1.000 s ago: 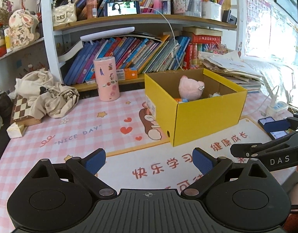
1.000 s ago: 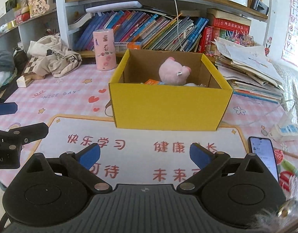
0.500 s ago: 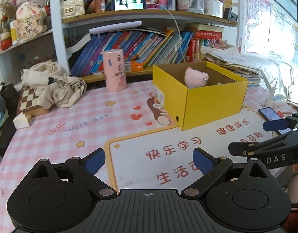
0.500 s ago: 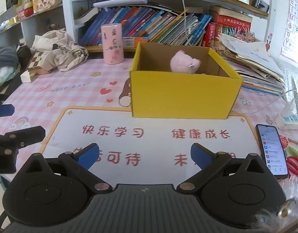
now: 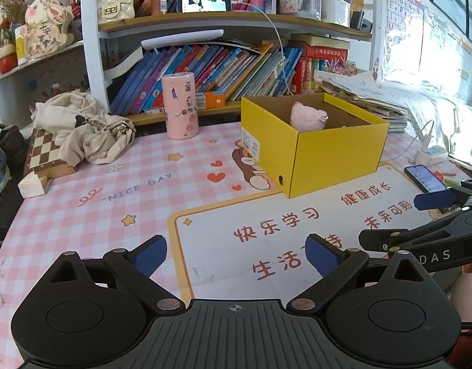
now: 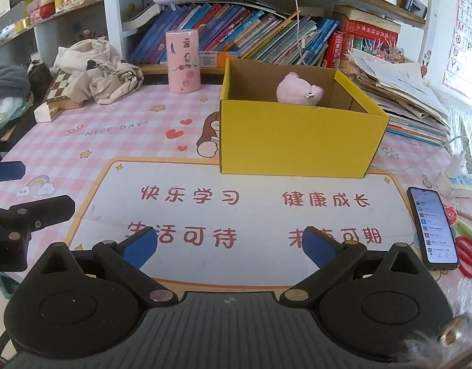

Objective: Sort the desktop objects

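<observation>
Pink checked desk mat (image 5: 82, 215) covers the desk below crowded bookshelves (image 5: 223, 70). Far right of centre stands a yellow box (image 6: 297, 141), open-topped, with a pink plush toy (image 6: 297, 92) inside. Left gripper (image 5: 236, 255) and right gripper (image 6: 230, 243) hover near, above the mat's white panel, fingers spread and empty. At right lies a phone (image 6: 431, 224), near red scissors (image 6: 468, 255).

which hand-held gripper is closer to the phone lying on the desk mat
Right. The right hand-held gripper hangs open just beside the phone, which lies off its right finger. The left hand-held gripper, also open, sits farther over, with the right one between it and the phone.
</observation>
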`<act>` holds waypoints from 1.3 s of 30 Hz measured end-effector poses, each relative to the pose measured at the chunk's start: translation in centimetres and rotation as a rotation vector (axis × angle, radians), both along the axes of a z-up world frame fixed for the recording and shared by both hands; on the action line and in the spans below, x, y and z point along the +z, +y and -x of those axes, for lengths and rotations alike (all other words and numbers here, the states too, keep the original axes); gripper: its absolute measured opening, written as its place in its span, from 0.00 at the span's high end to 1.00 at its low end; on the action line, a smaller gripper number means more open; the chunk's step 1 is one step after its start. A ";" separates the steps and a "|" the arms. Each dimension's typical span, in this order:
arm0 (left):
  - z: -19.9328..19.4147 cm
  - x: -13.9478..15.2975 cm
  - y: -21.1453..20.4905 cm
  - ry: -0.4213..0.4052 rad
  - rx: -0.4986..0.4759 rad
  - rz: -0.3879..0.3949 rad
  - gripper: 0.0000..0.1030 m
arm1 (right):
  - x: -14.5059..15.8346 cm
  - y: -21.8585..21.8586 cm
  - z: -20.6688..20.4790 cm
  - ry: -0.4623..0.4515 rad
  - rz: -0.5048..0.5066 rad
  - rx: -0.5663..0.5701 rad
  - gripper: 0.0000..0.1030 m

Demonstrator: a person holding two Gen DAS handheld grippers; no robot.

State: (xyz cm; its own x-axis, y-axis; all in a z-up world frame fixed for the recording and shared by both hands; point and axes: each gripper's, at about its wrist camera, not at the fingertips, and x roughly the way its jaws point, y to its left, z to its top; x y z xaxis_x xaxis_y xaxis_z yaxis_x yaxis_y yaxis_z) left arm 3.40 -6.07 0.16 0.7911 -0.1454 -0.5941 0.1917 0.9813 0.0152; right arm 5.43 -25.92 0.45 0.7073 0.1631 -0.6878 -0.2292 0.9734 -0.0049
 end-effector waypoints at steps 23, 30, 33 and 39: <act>0.7 -0.1 0.6 0.024 0.033 0.020 0.00 | -0.1 0.9 0.9 0.010 0.031 0.024 0.00; 0.8 -0.1 0.5 0.026 0.027 0.020 0.00 | -0.1 0.6 1.1 0.010 0.033 0.018 0.00; 0.9 -0.2 0.3 0.030 0.024 0.018 0.00 | -0.1 0.6 1.2 0.010 0.034 0.017 0.00; 1.0 -0.2 0.1 0.028 0.016 0.011 0.00 | -0.1 0.5 1.2 0.008 0.037 0.016 0.00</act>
